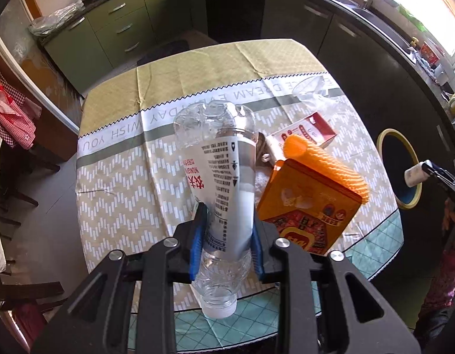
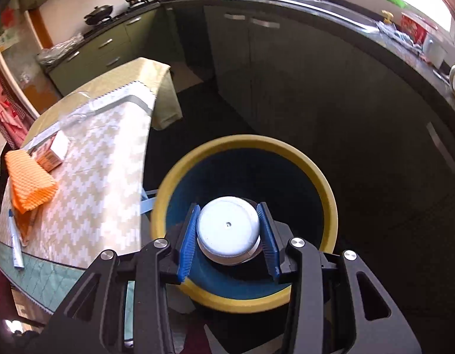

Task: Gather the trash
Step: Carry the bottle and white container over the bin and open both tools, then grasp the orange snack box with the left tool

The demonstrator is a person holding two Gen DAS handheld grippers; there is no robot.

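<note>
Already clamped: left gripper (image 1: 227, 230) narrow on bottle (image 1: 218, 177), held above table (image 1: 115, 194), long axis along the fingers, cap toward camera, base pointing to far edge. Right gripper (image 2: 229, 233) pinched on white-capped jar (image 2: 229, 230) over bin (image 2: 245, 147). Likely risk: thin plastic buckling, bottle slipping onto orange box (image 1: 310, 206).

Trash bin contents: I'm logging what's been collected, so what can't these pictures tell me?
- Right wrist view: bin bottom is hidden by the white-capped container in the right gripper, and dark.
- Left wrist view: bin interior black; the bottle label is too small to read.
</note>
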